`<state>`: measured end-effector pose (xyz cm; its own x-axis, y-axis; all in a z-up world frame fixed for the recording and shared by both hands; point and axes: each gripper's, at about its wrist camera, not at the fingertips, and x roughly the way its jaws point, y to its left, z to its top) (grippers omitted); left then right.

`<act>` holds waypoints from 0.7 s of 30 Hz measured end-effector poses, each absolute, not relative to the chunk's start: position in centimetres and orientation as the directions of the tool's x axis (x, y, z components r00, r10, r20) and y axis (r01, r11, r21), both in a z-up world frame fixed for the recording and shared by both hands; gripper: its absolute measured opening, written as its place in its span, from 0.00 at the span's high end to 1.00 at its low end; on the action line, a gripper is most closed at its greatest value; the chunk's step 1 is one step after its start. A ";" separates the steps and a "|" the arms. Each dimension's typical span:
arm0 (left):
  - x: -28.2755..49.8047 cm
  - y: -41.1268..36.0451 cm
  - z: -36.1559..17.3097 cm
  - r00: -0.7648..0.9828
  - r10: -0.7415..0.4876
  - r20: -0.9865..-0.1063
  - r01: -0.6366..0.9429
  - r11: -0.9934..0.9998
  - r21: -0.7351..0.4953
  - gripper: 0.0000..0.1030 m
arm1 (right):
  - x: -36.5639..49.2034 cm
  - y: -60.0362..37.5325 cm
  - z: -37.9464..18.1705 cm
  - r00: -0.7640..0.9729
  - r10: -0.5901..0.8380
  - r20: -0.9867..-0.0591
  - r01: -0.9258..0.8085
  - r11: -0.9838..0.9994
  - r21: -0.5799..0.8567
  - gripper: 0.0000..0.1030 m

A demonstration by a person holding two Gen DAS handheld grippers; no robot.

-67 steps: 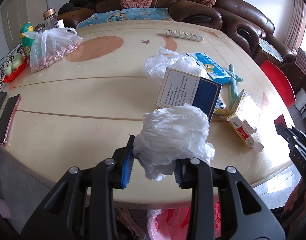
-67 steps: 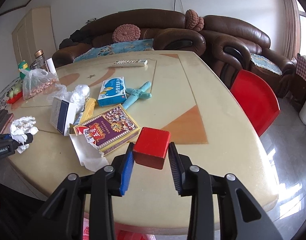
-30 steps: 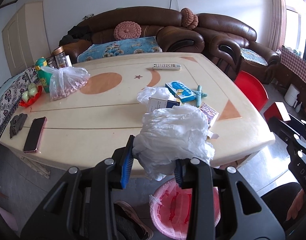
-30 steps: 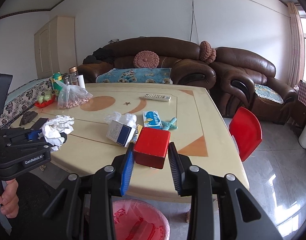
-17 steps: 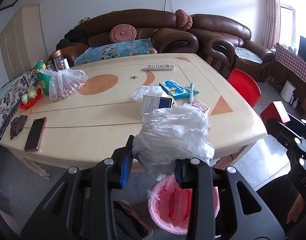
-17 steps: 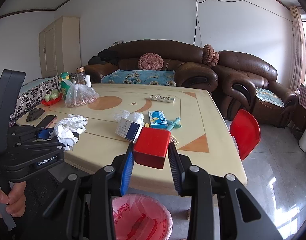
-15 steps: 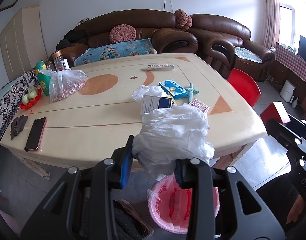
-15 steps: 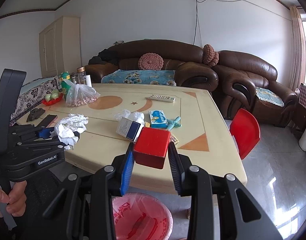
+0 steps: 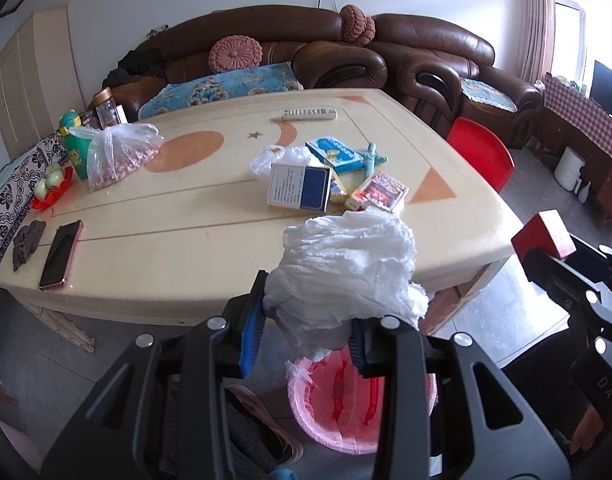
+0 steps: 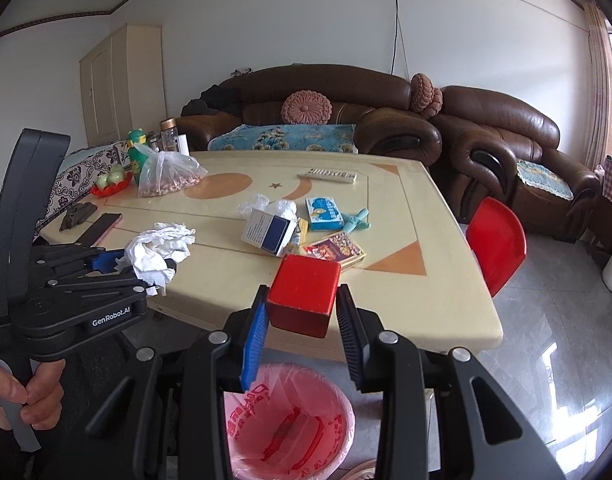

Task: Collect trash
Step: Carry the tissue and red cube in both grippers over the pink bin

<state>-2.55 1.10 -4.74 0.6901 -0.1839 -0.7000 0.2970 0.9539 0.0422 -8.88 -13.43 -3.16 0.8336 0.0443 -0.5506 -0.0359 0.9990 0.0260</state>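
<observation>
**Both claws full, over the pink bin**

Left wrist view: My left claw [image 9: 303,334] sits low in the middle of the frame. Its two blue pads squeeze a crumpled white plastic bag [image 9: 346,270], so the claw is holding it tight. The bag bulges up above the fingers. Right under it, at the bottom of the frame, I see a round pink trash bin with a red liner [image 9: 334,412] on the floor. Behind the bag is the big cream table with orange shapes [image 9: 153,216]. In the middle of the frame a white and blue box [image 9: 299,188] lies on the table, and a colourful flat box [image 9: 380,192] lies just right of it. At the right edge, my right claw [image 9: 544,254] holds a red block [image 9: 544,234].

Right wrist view: My right claw [image 10: 301,330] is in the lower middle of the frame. Its pads press on both sides of the red block [image 10: 303,294], so it is gripping the block. The block hangs in the air in front of the table [image 10: 402,216] edge. The pink bin [image 10: 289,424] is below it at the bottom of the frame. At the left side I see my left claw [image 10: 139,266] with the white bag [image 10: 157,248] stuck between its fingers. A bare hand [image 10: 23,396] holds that gripper's handle in the lower left corner.
</observation>
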 end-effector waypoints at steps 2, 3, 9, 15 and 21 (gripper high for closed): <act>-2.6 1.0 -5.2 0.682 -0.184 -0.708 0.301 0.953 0.042 0.67 | -8.7 -13.4 -3.6 0.827 0.045 -0.560 -0.037 0.999 0.026 0.67; -2.6 1.0 -5.4 0.678 -0.183 -0.712 0.302 0.952 0.043 0.67 | -8.7 -13.4 -3.8 0.825 0.047 -0.564 -0.038 0.999 0.027 0.67; -2.1 0.6 -7.2 0.648 -0.174 -0.741 0.307 0.951 0.045 0.67 | -8.2 -13.0 -5.3 0.802 0.055 -0.595 -0.046 0.998 0.030 0.67; -1.5 0.3 -9.4 0.608 -0.164 -0.777 0.313 0.949 0.045 0.67 | -7.3 -13.0 -7.2 0.771 0.068 -0.634 -0.055 0.998 0.040 0.67; -0.8 -0.2 -11.8 0.561 -0.156 -0.813 0.322 0.946 0.041 0.67 | -6.2 -13.0 -9.6 0.730 0.083 -0.678 -0.060 0.997 0.058 0.67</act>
